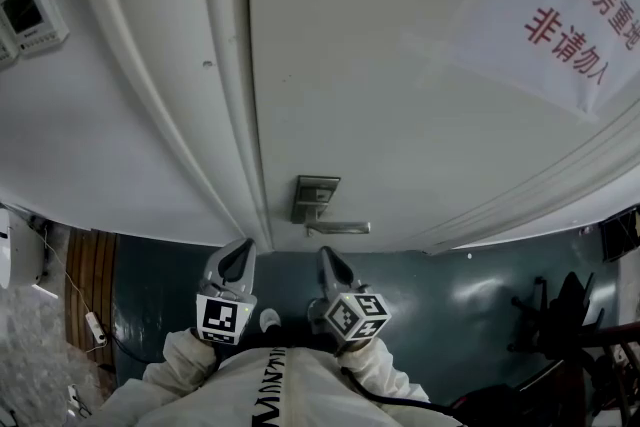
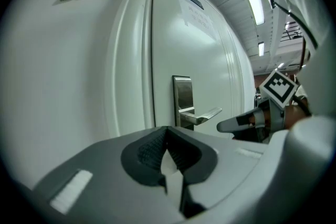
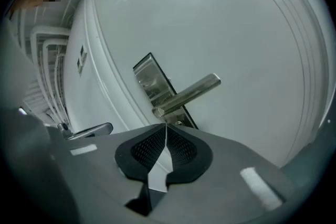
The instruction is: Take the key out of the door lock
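The lock plate (image 1: 315, 198) sat on the white door (image 1: 400, 95), its lever handle (image 1: 340, 228) pointing right; the key below it could not be made out. The left gripper (image 1: 238, 260) and right gripper (image 1: 326, 260) hung near the lock without touching it, jaws closed on nothing.

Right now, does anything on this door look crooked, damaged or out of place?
Nothing stands out: the door looks undamaged, the lever handle sits level on its lock plate, and the paper notice lies flat.
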